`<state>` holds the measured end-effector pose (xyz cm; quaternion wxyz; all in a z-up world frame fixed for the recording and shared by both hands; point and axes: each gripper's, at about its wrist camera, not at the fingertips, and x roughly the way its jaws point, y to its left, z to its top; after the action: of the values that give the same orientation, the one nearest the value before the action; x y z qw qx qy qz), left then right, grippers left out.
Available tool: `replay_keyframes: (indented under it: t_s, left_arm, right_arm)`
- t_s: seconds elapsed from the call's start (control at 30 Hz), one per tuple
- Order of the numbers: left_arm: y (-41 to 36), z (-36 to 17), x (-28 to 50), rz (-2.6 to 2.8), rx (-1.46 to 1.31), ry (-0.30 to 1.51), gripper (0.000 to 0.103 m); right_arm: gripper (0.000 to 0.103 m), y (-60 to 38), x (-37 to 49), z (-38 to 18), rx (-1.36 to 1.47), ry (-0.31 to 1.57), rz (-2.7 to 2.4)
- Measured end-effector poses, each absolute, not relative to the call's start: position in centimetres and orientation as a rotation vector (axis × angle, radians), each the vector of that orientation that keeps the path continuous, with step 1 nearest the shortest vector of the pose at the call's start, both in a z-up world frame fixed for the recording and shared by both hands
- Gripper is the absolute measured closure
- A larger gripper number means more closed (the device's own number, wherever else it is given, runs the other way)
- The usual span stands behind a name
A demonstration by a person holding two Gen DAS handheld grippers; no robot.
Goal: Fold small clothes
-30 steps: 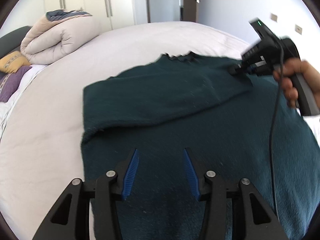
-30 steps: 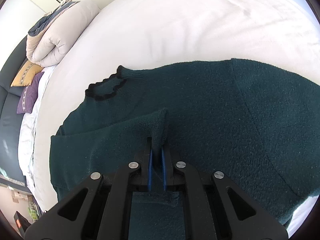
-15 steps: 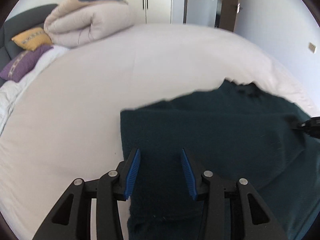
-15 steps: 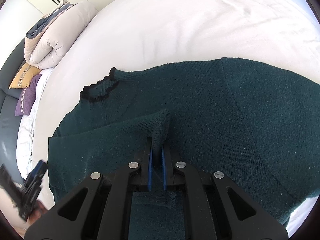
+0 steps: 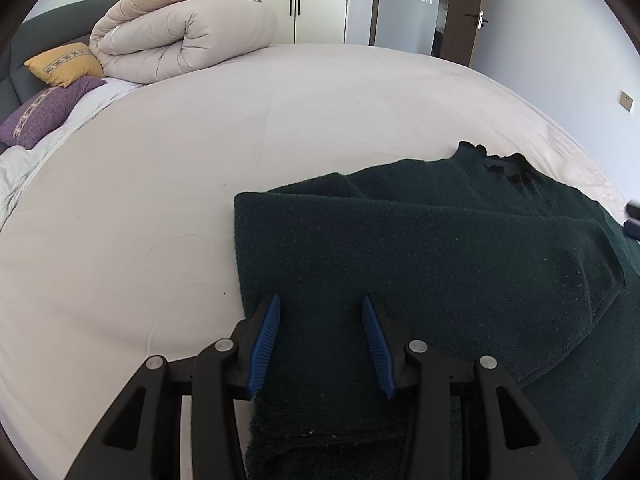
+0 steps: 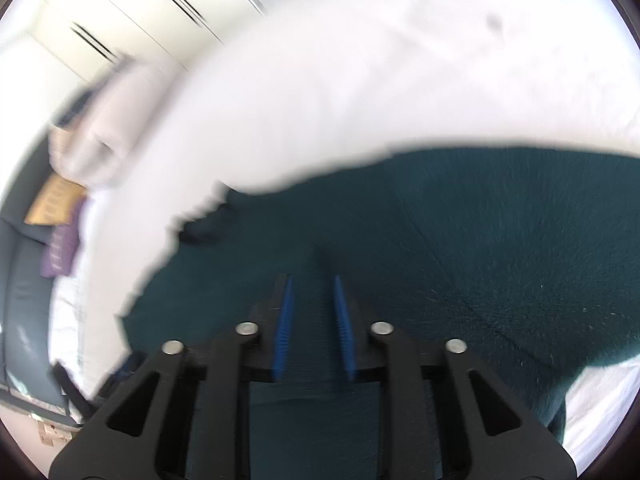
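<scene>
On the white bed (image 5: 280, 128), lower right of the left wrist view: one dark green knit sweater (image 5: 440, 264), lying flat, collar (image 5: 500, 164) toward the upper right, a sleeve (image 5: 460, 232) folded across the body so its cuff end lies at right.

Item, left gripper (image 5: 320, 320): jaws spread wide, blue pads either side of the sweater's left folded edge, nothing clasped. A second ago it hung over the middle of the garment; it now sits at the lower left corner, with bare sheet showing at frame left.

Item, right gripper (image 6: 312, 312): jaws parted to a moderate gap, nothing between them. Half a second ago they were pinched on the sleeve cuff; that cuff is now let go and lies on the sweater body. View heavily blurred, so the tool is moving; fabric fills the lower half of the frame, sheet the upper half.

Item, background, upper left of the left wrist view: rolled beige duvet (image 5: 180, 40), yellow cushion (image 5: 64, 62), purple cushion (image 5: 44, 116), wardrobe doors (image 5: 296, 0) behind.

Assessment: the sleeve fold on this side appears complete and released. Both tools are free. The remaining sleeve and the body folds look undone; the left tool's place at the edge suggests a side or hem grasp is likely the next concern.
</scene>
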<state>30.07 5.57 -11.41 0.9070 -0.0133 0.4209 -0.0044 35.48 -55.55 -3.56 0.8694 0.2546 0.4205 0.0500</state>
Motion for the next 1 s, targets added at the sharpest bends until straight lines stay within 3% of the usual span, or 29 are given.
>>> replay_keyframes:
  t_s: [0.07,0.1,0.23,0.3,0.53,0.6,0.7,0.83,1.0]
  left_arm:
    - [5.4,-11.5,30.1,-0.006,-0.021,0.866,0.057]
    - [5.5,-11.5,30.0,-0.008,-0.026,0.864,0.057]
    - [5.9,-11.6,30.0,-0.022,-0.052,0.862,0.057]
    - [6.0,-11.6,30.0,-0.026,-0.059,0.862,0.056]
    - [6.0,-11.3,30.0,-0.033,-0.083,0.848,0.052]
    - [6.2,-10.9,29.9,-0.063,-0.113,0.851,0.036]
    - [5.5,-10.0,29.4,-0.04,-0.111,0.876,0.008]
    - [3.9,-8.5,27.9,-0.08,-0.19,0.877,0.008]
    - [-0.4,-7.0,26.6,-0.2,-0.235,0.901,0.008]
  right_arm:
    - [0.042,-53.6,34.4,-2.7,0.541,0.831,0.212]
    - [0.041,-52.4,34.3,-2.8,0.539,0.834,0.26]
    - [0.044,-50.3,36.1,-8.0,0.58,1.01,0.304]
    - [0.054,-52.7,35.4,-9.3,0.733,0.943,0.346]
    - [0.05,-68.0,24.6,-6.8,0.974,0.691,0.067]
    - [0.042,-74.5,19.5,-6.5,1.065,0.605,-0.087]
    - [0.04,-81.4,12.8,-7.0,1.18,0.5,-0.269]
    - [0.04,-86.9,6.3,-8.5,1.333,0.366,-0.306]
    - [0.04,-87.7,6.2,-8.7,1.381,0.34,-0.336]
